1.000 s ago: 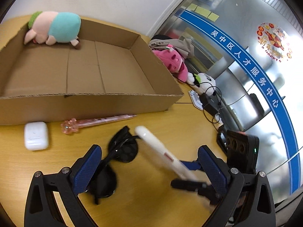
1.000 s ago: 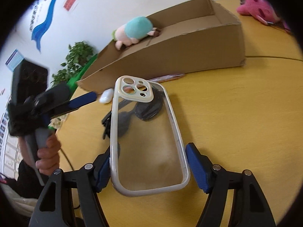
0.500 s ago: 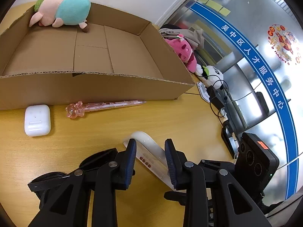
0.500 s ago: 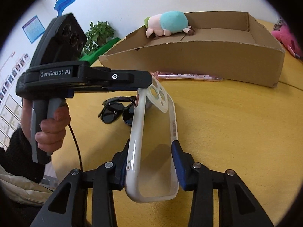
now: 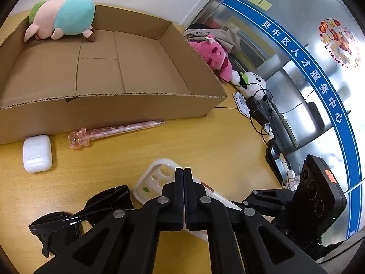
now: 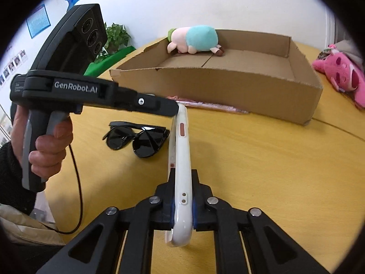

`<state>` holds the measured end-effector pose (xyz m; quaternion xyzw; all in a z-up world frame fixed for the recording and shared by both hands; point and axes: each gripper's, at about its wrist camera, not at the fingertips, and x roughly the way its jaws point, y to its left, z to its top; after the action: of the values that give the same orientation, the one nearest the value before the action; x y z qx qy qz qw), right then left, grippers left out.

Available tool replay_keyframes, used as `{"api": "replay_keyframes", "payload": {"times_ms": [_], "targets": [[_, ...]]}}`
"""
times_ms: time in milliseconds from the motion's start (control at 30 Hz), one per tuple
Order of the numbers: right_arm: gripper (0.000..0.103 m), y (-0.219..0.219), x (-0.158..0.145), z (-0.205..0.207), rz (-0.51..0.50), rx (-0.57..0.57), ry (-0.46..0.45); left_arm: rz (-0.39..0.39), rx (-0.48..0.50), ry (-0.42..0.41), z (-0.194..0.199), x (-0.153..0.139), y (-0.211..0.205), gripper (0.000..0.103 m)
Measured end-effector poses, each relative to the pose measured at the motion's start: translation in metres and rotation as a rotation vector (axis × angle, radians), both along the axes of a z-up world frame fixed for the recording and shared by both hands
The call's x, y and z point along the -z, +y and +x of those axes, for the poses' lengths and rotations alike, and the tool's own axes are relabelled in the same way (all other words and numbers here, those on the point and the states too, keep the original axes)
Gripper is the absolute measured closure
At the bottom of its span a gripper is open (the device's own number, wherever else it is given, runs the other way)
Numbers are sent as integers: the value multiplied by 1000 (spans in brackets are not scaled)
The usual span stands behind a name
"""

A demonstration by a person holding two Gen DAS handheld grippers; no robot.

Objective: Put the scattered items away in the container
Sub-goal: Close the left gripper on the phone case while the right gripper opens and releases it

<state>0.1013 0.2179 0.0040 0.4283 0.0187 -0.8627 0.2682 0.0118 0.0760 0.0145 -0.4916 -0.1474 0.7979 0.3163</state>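
Pinching glossy white phone case (image 6: 182, 169), both jaws.

"GenRobot.AI" on left gripper (image 6: 175, 111); "HAPPY" on wall sticker (image 5: 340, 43).

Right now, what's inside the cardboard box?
Only a plush toy lies in the box, against its far wall. The near wall hides a strip of floor.

Both views were bright, evenly lit from above. Soft shadows fell under black folded sunglasses (image 6: 136, 138) on yellow wooden table (image 6: 262, 159). Glare washed reflective metal wall panels (image 5: 319, 73). Fisheye bent straight edges; corners went black. Focus stayed sharp.
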Motion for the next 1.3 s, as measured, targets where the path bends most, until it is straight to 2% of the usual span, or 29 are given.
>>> {"api": "replay_keyframes", "payload": {"times_ms": [200,300,400,433,467,600,667,700,733,800,900,933,1100,1267,1300], "targets": [[94,7,-4,-9,-13,19,14,-79,-54,35,-1,0,-7,102],[94,22,-8,-15,-59,31,4,-109,-48,38,-5,6,-9,94],[94,37,-10,-20,-112,39,-21,-135,-4,41,-8,11,0,70],[94,41,-11,-20,-133,36,-29,-143,13,40,-8,12,4,59],[94,45,-11,-21,-154,32,-39,-150,34,39,-8,14,9,55],[94,55,0,-28,-196,25,-96,-201,114,18,-8,27,31,57],[93,60,4,-32,-208,30,-111,-256,149,3,-8,36,43,88],[88,62,5,-33,-198,40,-109,-292,156,-4,-9,42,48,90],[81,63,6,-35,-172,58,-106,-306,161,-12,-10,45,50,97],[77,66,7,-37,-115,101,-92,-321,165,-12,-11,48,53,97],[61,75,6,-39,-71,179,-80,-336,156,-2,-12,46,54,98],[59,79,5,-38,-61,207,-78,-339,153,0,-12,46,54,98],[59,100,11,-28,16,332,-155,-352,130,-4,-12,45,51,98],[59,94,31,-15,55,346,-223,-352,123,-3,-11,45,51,98],[68,91,33,-15,66,355,-217,-350,123,-4,-10,45,52,98]]}}
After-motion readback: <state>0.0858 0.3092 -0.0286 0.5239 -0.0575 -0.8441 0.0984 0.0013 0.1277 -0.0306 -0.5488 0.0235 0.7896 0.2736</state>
